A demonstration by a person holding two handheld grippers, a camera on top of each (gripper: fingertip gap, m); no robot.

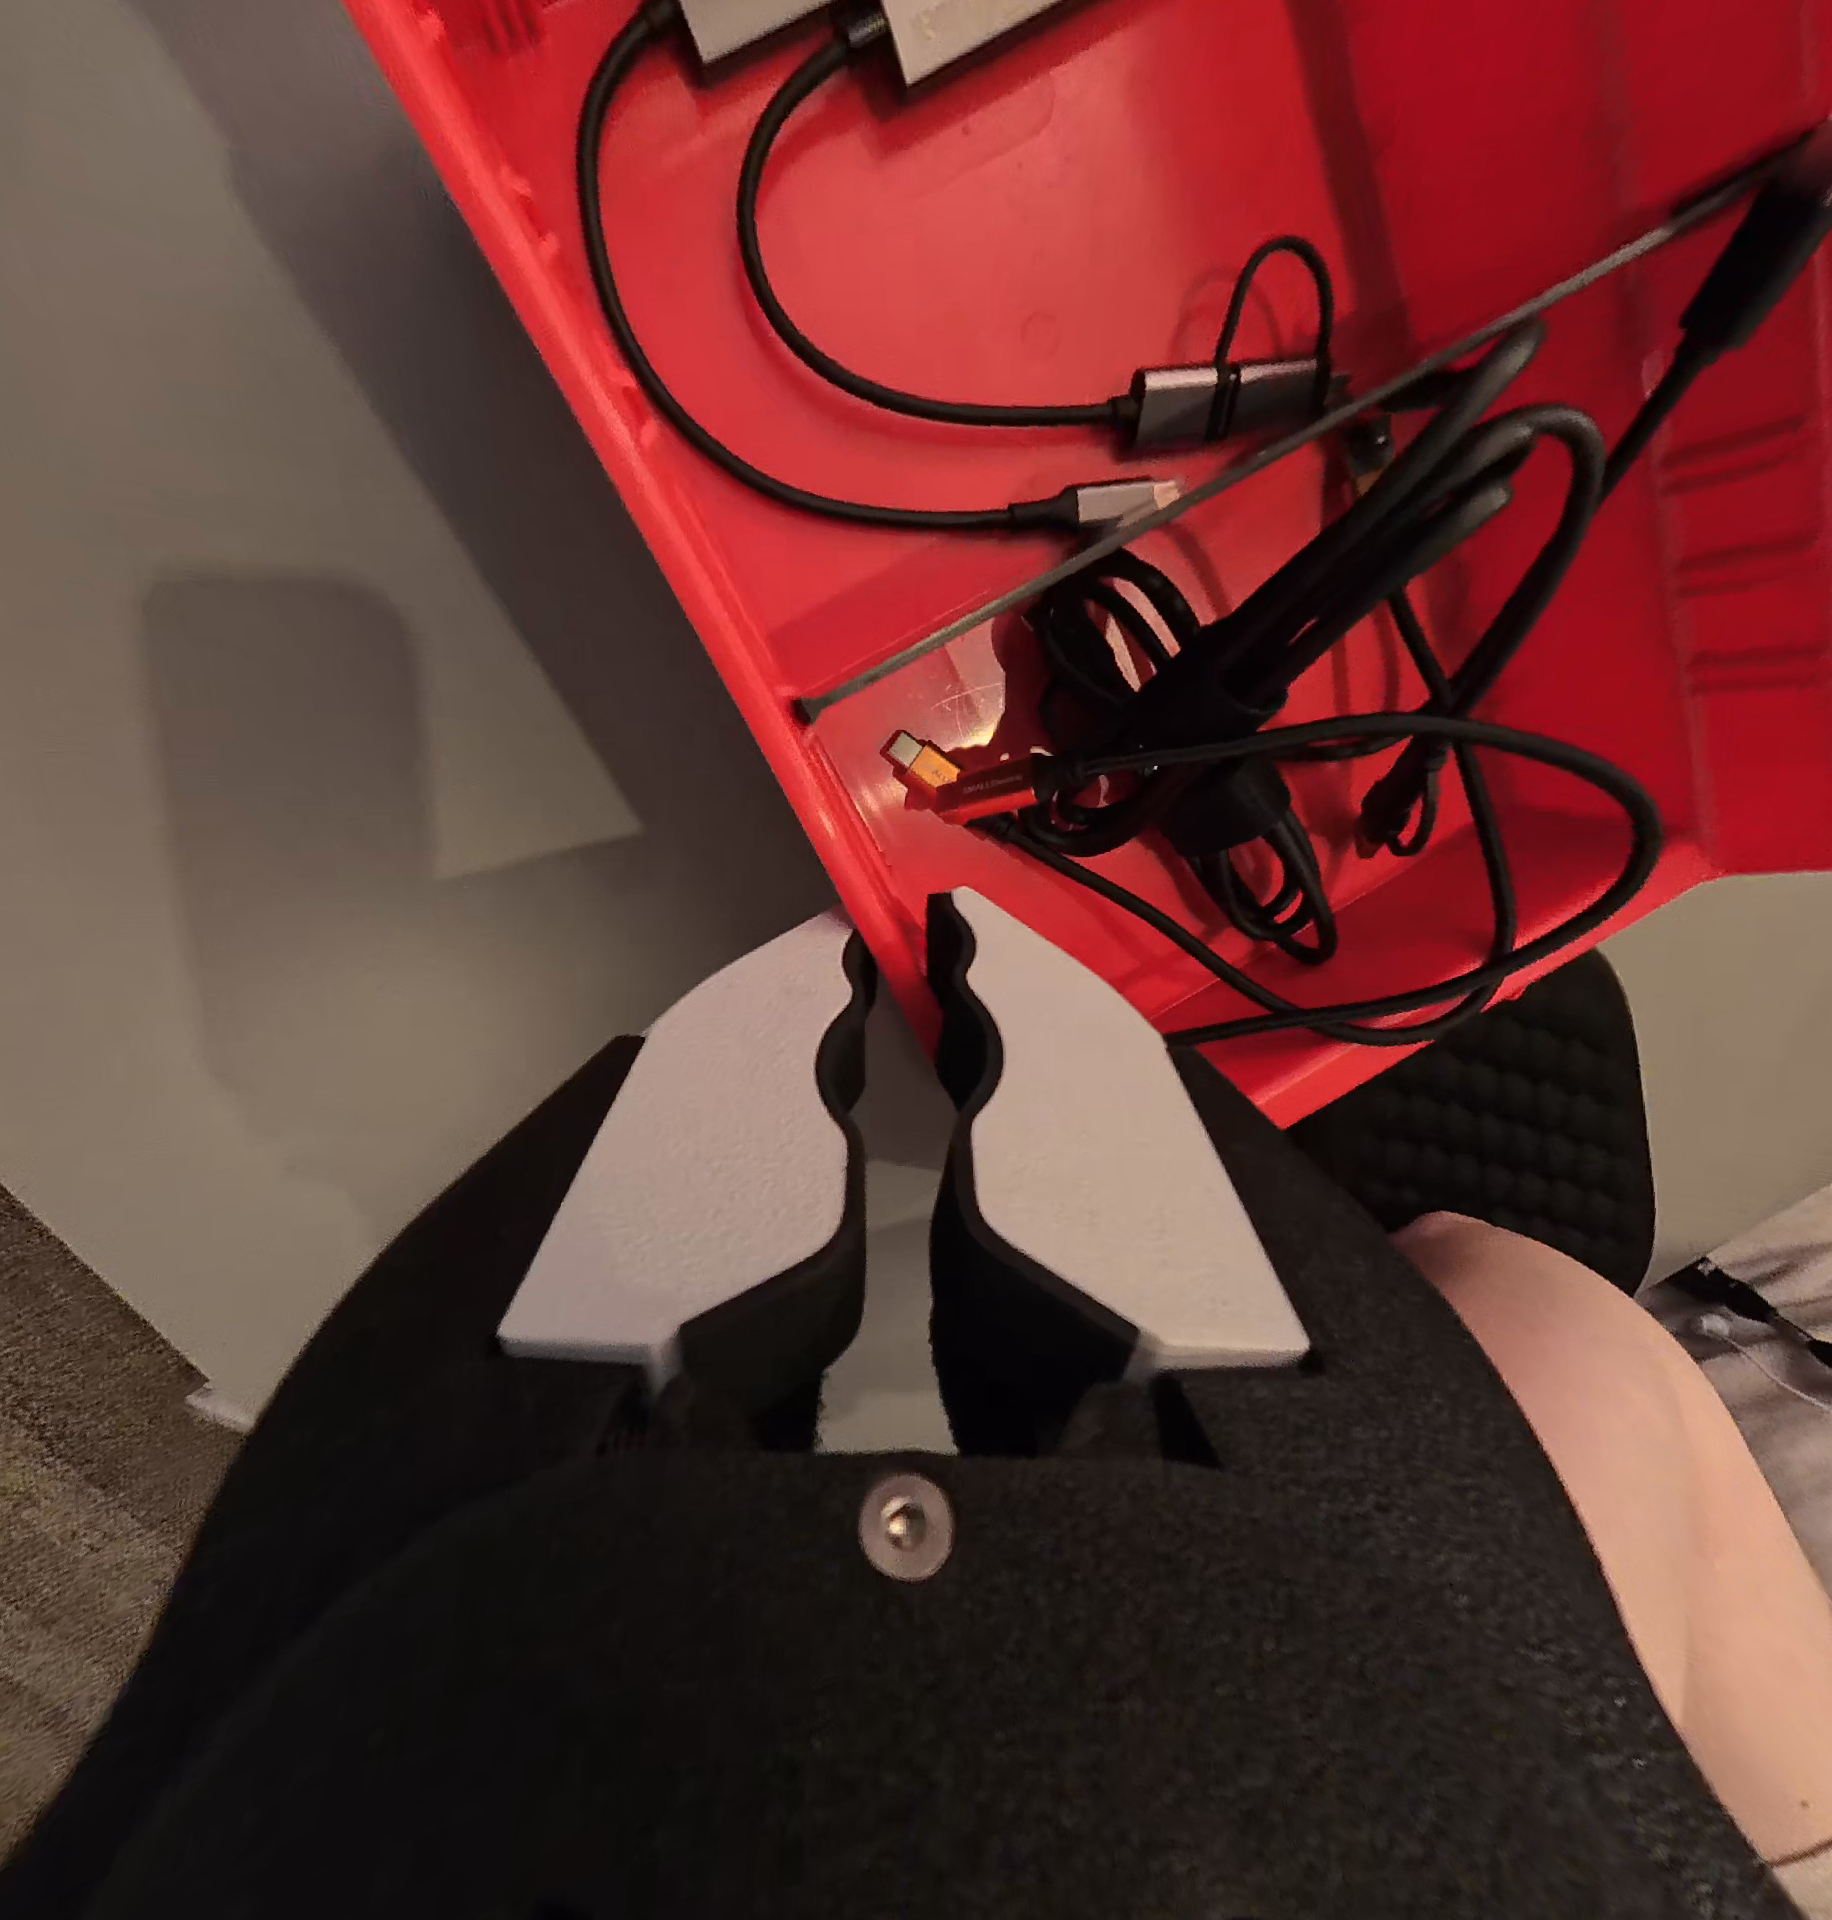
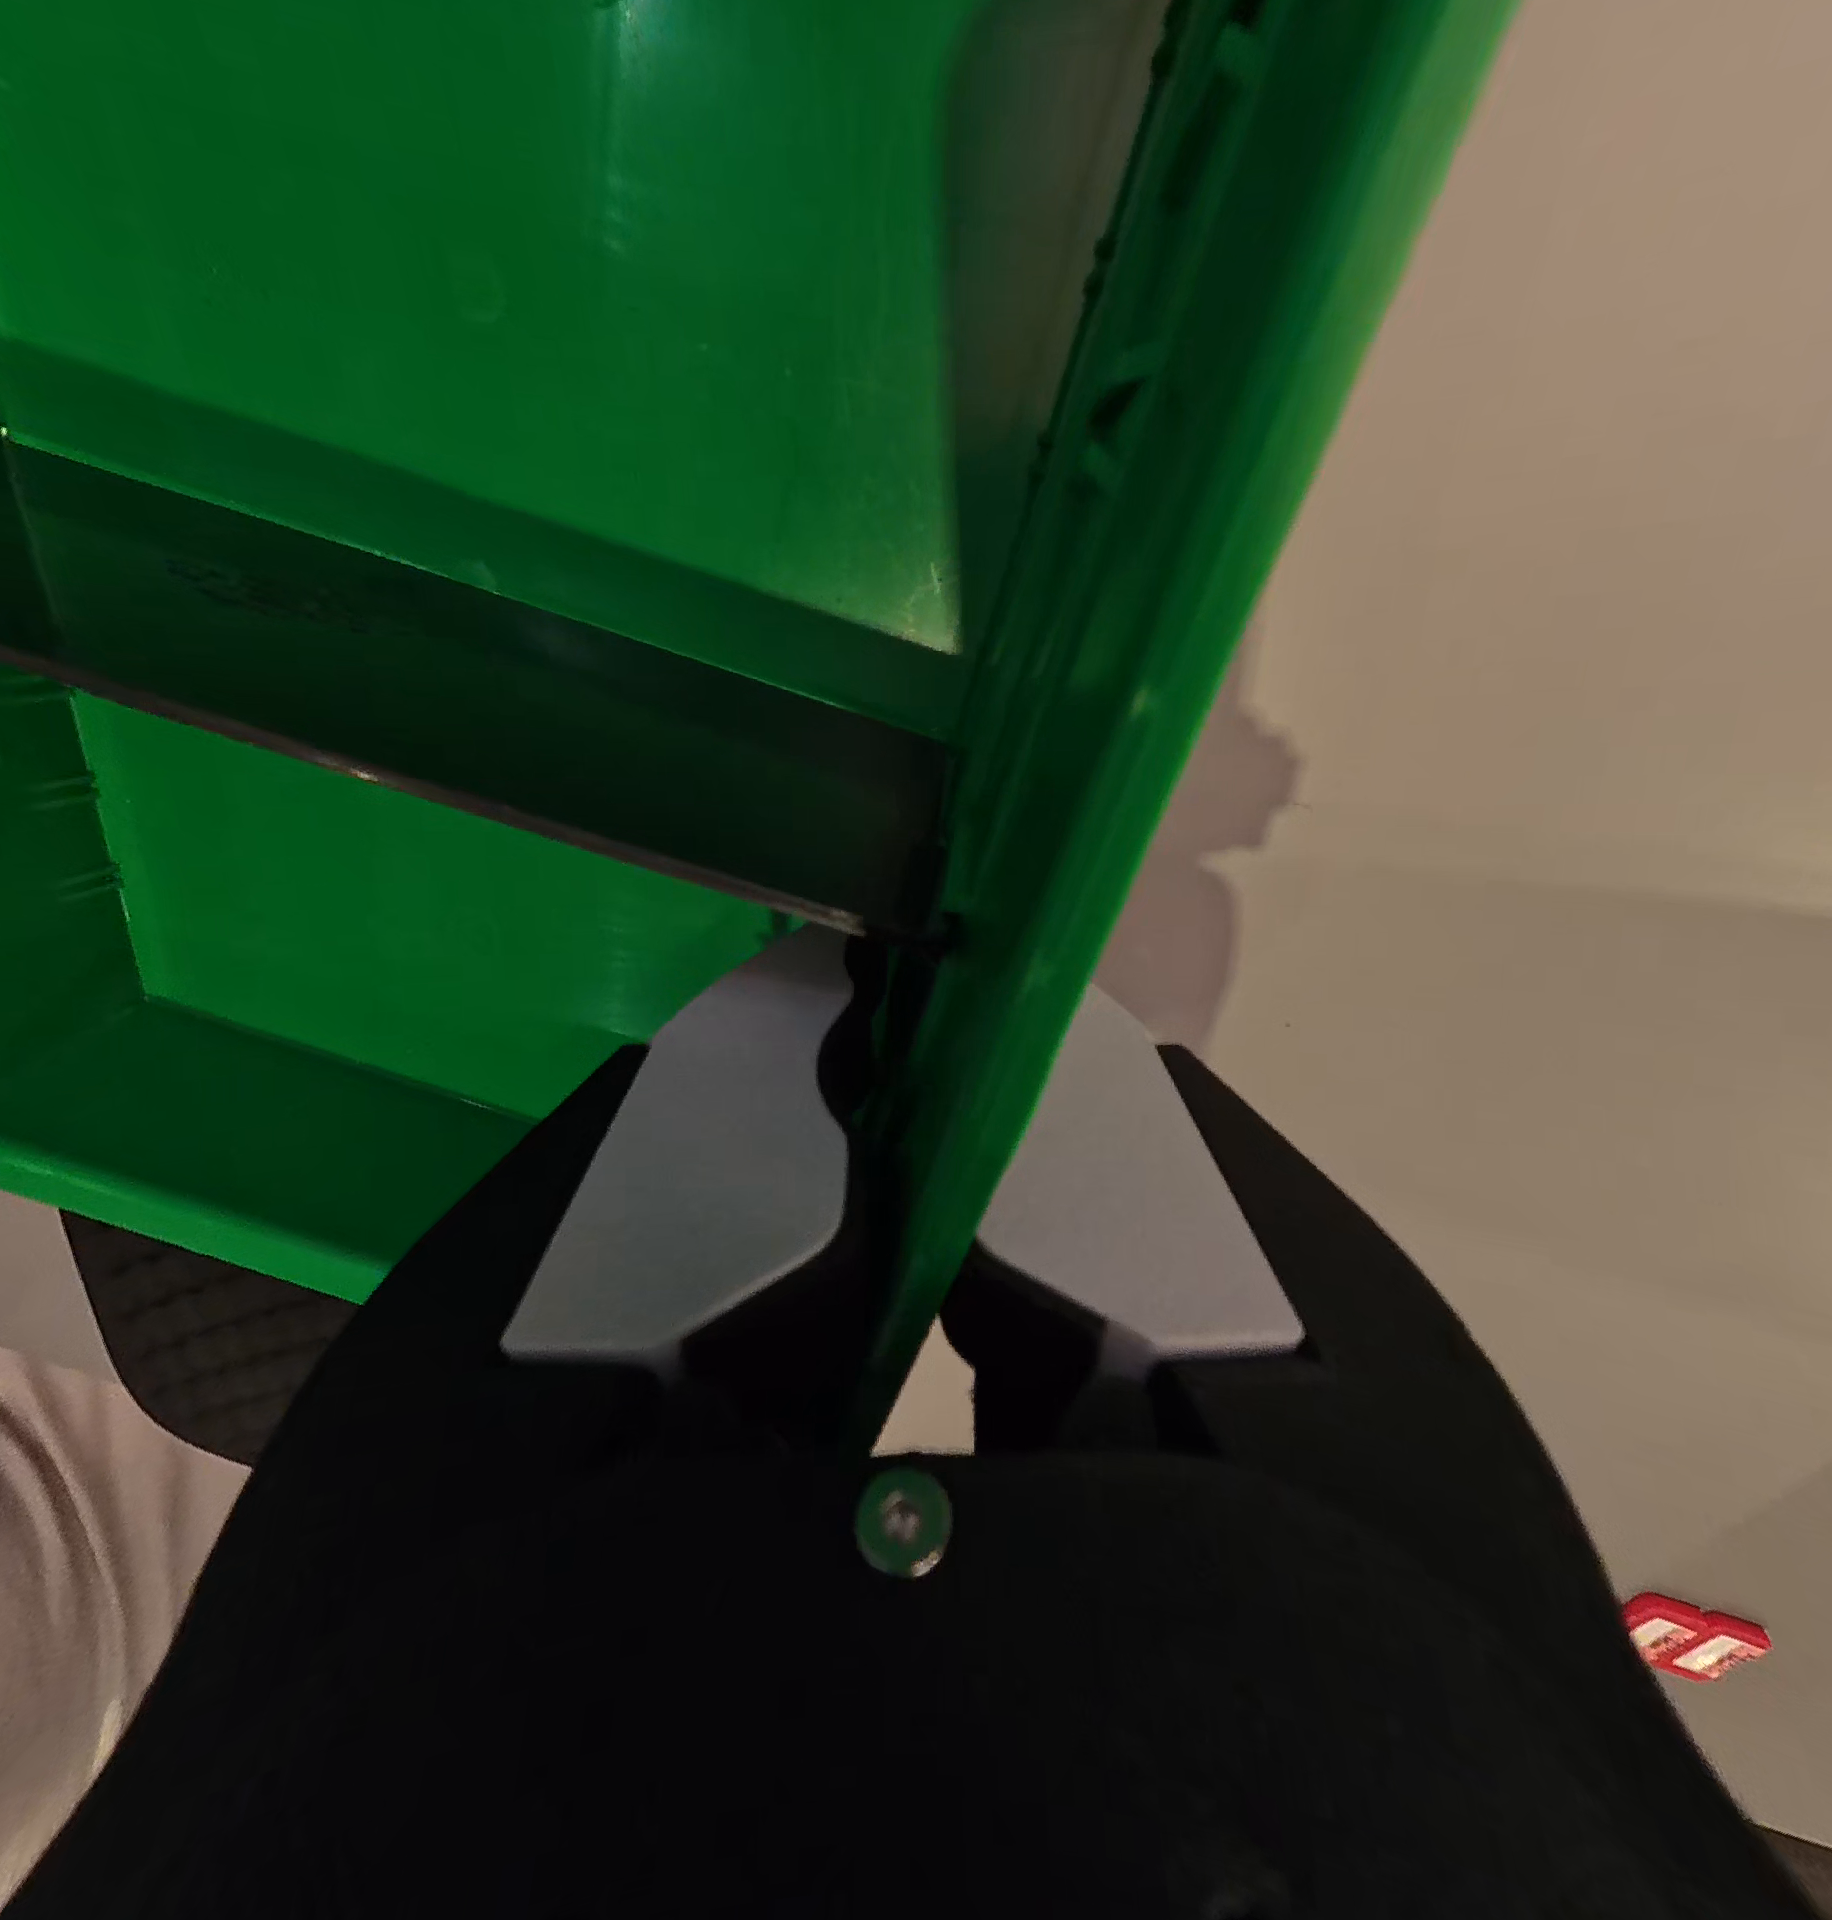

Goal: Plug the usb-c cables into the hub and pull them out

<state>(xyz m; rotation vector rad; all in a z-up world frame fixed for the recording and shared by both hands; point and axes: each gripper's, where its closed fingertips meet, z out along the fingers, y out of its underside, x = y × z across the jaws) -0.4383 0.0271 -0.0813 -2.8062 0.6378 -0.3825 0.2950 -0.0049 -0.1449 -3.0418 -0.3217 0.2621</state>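
Jaws first: my left gripper [image 1: 896,951] has its jaws pinched on the near side wall of the red plastic bin [image 1: 995,312], one finger inside the wall, one outside. My right gripper [image 2: 907,1049] is likewise clamped on the side wall of the green plastic bin [image 2: 476,312], wall running straight down between the jaws. So both hands are busy w/ bins, neither is on a cable.

Step in hand, as I judge it: positioning the bins on the pale table [image 1: 216,520] before any plugging. To do it well I'd keep both walls seated deep in the jaws, move slow and level so the red bin's contents don't slide, and set each bin flat before I let go.

Task things, all relative to the red bin: two grey metal hub bodies [image 1: 839,31] sit at its far end, their black leads curling toward the middle, ending in a grey usb-c plug [image 1: 1109,502] and a grey adapter block [image 1: 1229,400]. Nearer me, past a thin dark divider [image 1: 1203,478], lies a tangle of black cables [image 1: 1255,727] w/ an orange-red plug [image 1: 933,774] pointing at the wall I'm gripping. That plug is just ahead of my left jaws, inside the bin, not touching them. Green bin looks empty as far as I can see.
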